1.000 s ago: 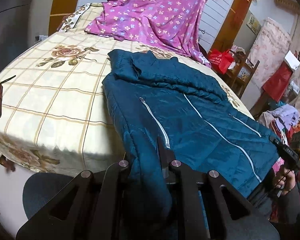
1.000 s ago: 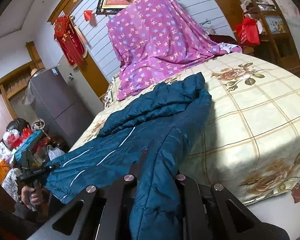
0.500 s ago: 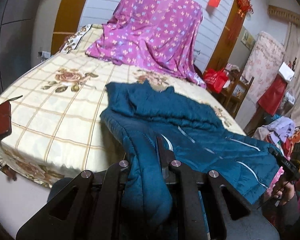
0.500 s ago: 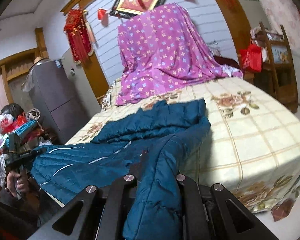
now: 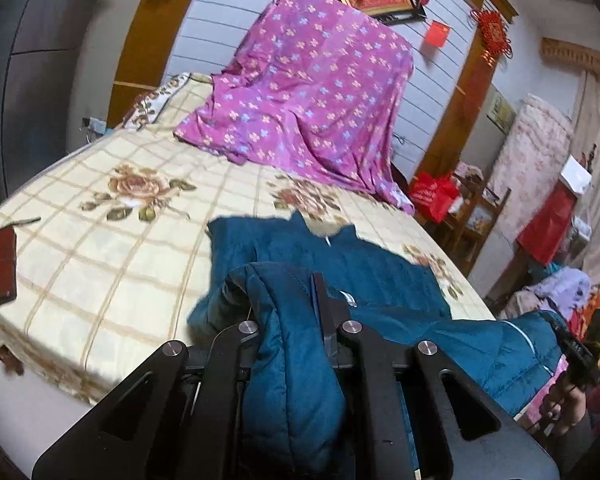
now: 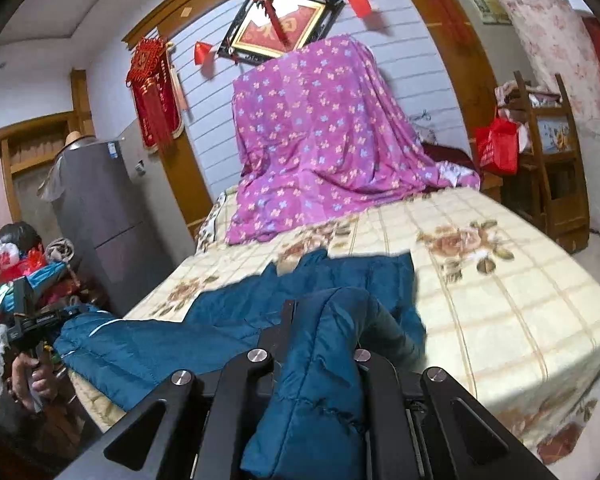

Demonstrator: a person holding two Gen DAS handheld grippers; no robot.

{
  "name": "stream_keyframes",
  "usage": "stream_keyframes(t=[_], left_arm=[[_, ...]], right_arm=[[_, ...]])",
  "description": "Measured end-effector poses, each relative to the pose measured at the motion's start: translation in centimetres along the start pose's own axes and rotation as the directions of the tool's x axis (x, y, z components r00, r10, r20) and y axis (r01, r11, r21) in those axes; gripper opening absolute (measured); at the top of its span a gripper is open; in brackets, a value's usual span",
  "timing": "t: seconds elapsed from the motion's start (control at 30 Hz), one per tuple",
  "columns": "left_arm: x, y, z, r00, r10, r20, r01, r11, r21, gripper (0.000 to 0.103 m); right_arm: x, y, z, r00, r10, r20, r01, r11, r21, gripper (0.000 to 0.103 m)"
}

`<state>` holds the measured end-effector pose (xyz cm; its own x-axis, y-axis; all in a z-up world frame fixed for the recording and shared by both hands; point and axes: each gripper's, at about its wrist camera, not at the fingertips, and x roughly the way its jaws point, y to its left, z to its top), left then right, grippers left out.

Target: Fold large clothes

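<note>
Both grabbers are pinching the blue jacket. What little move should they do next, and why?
Probably carry the pinched edge forward over the jacket toward its far end. The left gripper and right gripper are each shut on a raised bottom corner, while the collar end lies flat on the bed, so laying the edge down there would halve it.

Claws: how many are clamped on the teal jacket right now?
2. The left claw pinches one end of the teal jacket's near edge; the right claw pinches the other end.

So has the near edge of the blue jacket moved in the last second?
Yes. Both tongs, left and right, have lifted the blue jacket hem off the checked bedspread, up towards the purple sheet.
</note>
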<state>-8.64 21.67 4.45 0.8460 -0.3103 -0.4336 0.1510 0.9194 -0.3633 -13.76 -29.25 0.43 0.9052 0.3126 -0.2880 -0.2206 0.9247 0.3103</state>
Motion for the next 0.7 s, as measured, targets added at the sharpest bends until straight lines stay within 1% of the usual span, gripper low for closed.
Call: stream_keyframes(t=[0.13,0.27,0.37,0.43,0.5,0.57,0.7], left_arm=[[3.0,0.2,2.9,0.999,0.023,0.024,-0.023,1.0,-0.018,0.009],[6.9,0.1,5.7,0.997,0.055,0.052,-0.055,0.998,-0.012,0.009],[10.9,-0.3,7.7,0.993,0.102,0.066,-0.103,0.994,0.018,0.009],[14.0,-0.2,8.9,0.99,0.123,0.066,-0.124,0.992,0.014,0.009],[17.4,-0.1,9.6,0.984,0.16,0.075,-0.163,0.986,0.035,0.009],[20.5,0.4,9.8,0.978,0.198,0.061,-0.2,0.979,0.029,0.009],[27.7,1.8,9.2,0.954,0.299,0.002,-0.299,0.954,0.025,0.009]], right_arm=[[3.1,-0.1,2.3,0.999,-0.007,0.053,0.007,1.0,-0.005,0.009],[7.3,-0.5,4.6,0.995,-0.039,0.091,0.042,0.999,-0.027,0.009],[10.7,-1.3,6.2,0.993,-0.067,0.102,0.07,0.997,-0.025,0.009],[13.5,-2.1,7.4,0.99,-0.09,0.105,0.092,0.996,-0.018,0.009],[16.7,-3.1,8.3,0.99,-0.108,0.092,0.108,0.994,0.001,0.009],[19.9,-4.0,8.9,0.988,-0.139,0.073,0.139,0.99,0.01,0.009],[26.2,-6.3,8.3,0.982,-0.19,0.0,0.189,0.979,0.078,0.009]])
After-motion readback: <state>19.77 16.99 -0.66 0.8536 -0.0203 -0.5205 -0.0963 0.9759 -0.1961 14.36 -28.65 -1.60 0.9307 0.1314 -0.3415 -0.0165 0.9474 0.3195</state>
